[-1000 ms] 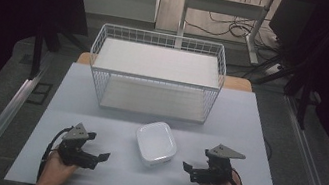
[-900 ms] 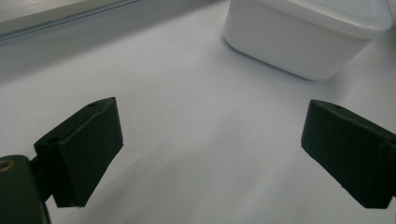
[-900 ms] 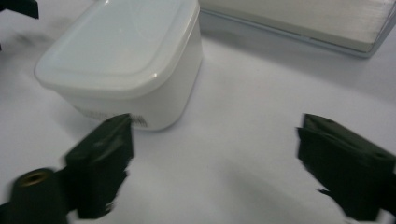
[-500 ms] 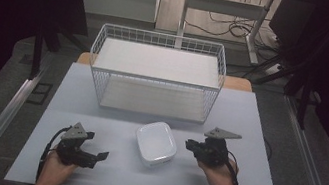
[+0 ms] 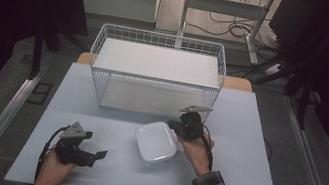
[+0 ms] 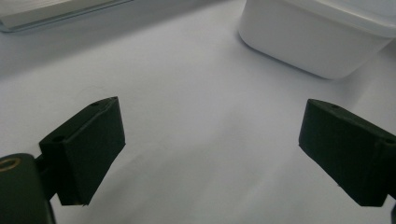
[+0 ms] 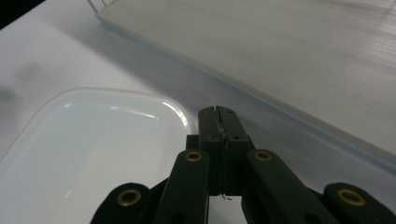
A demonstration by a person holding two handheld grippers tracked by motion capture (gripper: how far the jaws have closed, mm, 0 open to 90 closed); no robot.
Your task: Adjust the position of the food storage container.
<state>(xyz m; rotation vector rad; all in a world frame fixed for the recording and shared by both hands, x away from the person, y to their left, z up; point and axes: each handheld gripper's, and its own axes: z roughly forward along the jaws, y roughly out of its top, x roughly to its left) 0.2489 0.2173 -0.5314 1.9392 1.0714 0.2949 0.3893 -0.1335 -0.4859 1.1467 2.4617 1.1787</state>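
In the high view, a pale grey desk [image 5: 99, 107] carries a white wire-mesh basket [image 5: 156, 71] along its far edge and a white, rounded-square plastic container with a fitted lid [image 5: 156, 143] near its middle, a little toward the near edge. The right gripper [image 5: 182, 126] sits at the container's far right corner, just beside or touching its rim, while the left gripper [image 5: 96, 154] rests low near the near left corner of the desk, well apart from the container. In the left gripper view, its two black jaws stand spread wide over bare desk, with the container's side wall [image 6: 317, 37] ahead and to the right. In the right gripper view, the jaws are pressed together with nothing between them, their tip poised over the lid's rounded corner [image 7: 173, 112]. The step looks like nudging or steadying the container; done well, the closed tip should press squarely against the rim, low and slow, so the light box slides without tipping.
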